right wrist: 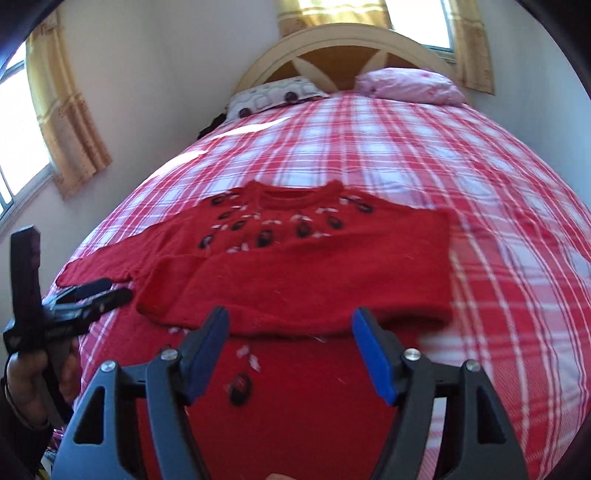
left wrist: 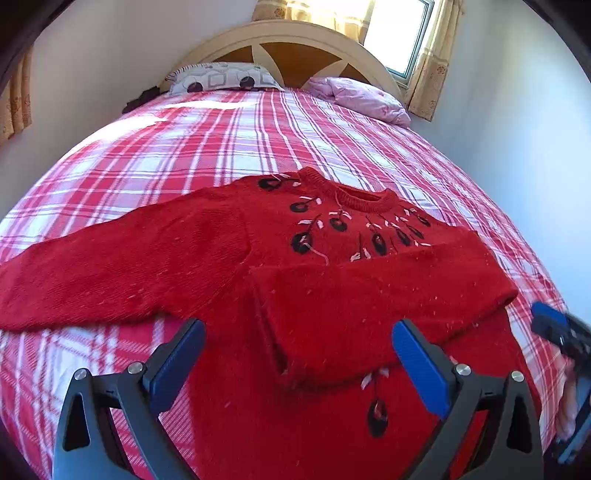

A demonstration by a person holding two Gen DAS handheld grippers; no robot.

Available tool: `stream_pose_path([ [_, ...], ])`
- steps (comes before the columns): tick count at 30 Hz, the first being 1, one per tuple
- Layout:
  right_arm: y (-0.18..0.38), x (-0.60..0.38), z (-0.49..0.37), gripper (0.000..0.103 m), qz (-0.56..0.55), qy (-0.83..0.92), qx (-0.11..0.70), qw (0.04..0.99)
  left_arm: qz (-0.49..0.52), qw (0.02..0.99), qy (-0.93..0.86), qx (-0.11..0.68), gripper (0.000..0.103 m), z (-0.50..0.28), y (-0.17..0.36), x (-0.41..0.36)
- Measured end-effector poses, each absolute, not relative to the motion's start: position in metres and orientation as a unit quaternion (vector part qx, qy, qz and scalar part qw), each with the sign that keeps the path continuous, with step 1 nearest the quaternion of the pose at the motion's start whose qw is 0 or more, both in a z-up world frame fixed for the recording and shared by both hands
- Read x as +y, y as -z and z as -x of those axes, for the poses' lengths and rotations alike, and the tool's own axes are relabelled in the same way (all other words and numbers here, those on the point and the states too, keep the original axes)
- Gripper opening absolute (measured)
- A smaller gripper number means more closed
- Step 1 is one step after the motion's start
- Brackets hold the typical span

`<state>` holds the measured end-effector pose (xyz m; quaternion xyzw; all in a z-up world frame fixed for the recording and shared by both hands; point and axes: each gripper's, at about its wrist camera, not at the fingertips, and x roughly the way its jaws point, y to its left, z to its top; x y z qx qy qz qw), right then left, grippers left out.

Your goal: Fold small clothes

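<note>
1. A red knitted sweater (left wrist: 295, 266) lies flat on a bed (left wrist: 258, 140) spread with a red-and-white plaid cover, its round neck towards the headboard (left wrist: 295, 48) at twelve o'clock and its hem towards the cameras at six o'clock.
2. At nine o'clock in the left wrist view, one sleeve (left wrist: 110, 266) stretches straight out over the plaid; the other sleeve (left wrist: 369, 302) is folded across the chest, its cuff ending near the middle of the garment.
3. Dark embroidered motifs with pale stitches ring the neckline, and one more shows on the lower front below the folded sleeve.
4. The left hand-held gripper (left wrist: 299, 354) hovers over the sweater's lower front, its blue-padded fingers spread wide with nothing between them but the knit beneath.
5. The right hand-held gripper (right wrist: 291, 347) also stands spread apart above the hem side, gripping nothing; that view is slightly blurred.
6. At eight o'clock in the right wrist view the left tool appears from the side, carried by a person's hand (right wrist: 26, 384); from there I cannot tell how its jaws stand.
7. At four o'clock in the left wrist view, the tip of the right tool enters at the frame edge.
8. At the head of the bed a patterned pillow (left wrist: 221, 77) lies at eleven o'clock and a pink pillow (left wrist: 362, 99) at one o'clock, beneath a bright window (left wrist: 399, 33) with yellow curtains (left wrist: 432, 74).
</note>
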<state>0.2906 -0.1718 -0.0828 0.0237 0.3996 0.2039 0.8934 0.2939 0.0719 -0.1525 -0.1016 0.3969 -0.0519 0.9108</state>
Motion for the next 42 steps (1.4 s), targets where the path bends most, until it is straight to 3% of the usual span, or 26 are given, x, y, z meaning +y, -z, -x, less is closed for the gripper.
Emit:
stream_pose_path([
  [1, 0.082, -0.177, -0.286, 0.074, -0.026, -0.199, 0.398, 0.895, 0.103, 0.908, 0.048, 0.404, 0.097, -0.301, 0.155, 0.070],
  [4, 0.083, -0.192, -0.272, 0.074, -0.030, -0.192, 0.391, 0.899, 0.100, 0.899, 0.046, 0.425, 0.067, -0.321, 0.167, 0.066],
  [5, 0.083, -0.195, -0.268, 0.074, -0.031, -0.192, 0.389, 0.900, 0.099, 0.895, 0.043, 0.432, 0.062, -0.326, 0.171, 0.065],
  [9, 0.082, -0.202, -0.256, 0.074, -0.033, -0.195, 0.375, 0.906, 0.090, 0.890, 0.027, 0.446, 0.060, -0.339, 0.184, 0.064],
  [10, 0.081, -0.203, -0.255, 0.075, -0.033, -0.195, 0.372, 0.907, 0.089, 0.892, 0.026, 0.443, 0.055, -0.339, 0.183, 0.064],
  [11, 0.082, -0.207, -0.254, 0.075, -0.034, -0.195, 0.370, 0.907, 0.085, 0.893, 0.024, 0.442, 0.032, -0.339, 0.182, 0.063],
  [12, 0.082, -0.209, -0.254, 0.075, -0.036, -0.195, 0.369, 0.908, 0.083, 0.892, 0.027, 0.443, 0.021, -0.340, 0.180, 0.064],
  [14, 0.084, -0.213, -0.252, 0.075, -0.042, -0.194, 0.369, 0.908, 0.101, 0.892, 0.038, 0.440, 0.014, -0.343, 0.174, 0.069],
  [24, 0.097, -0.217, -0.251, 0.075, -0.052, -0.183, 0.379, 0.905, 0.145, 0.912, 0.036, 0.383, 0.013, -0.333, 0.122, 0.110],
  [35, 0.106, -0.200, -0.256, 0.077, -0.034, -0.195, 0.395, 0.897, 0.136, 0.888, 0.012, 0.439, 0.013, -0.348, 0.176, 0.127],
  [42, 0.081, -0.185, -0.292, 0.077, -0.014, -0.204, 0.367, 0.907, 0.112, 0.895, 0.003, 0.432, 0.015, -0.348, 0.175, 0.118],
])
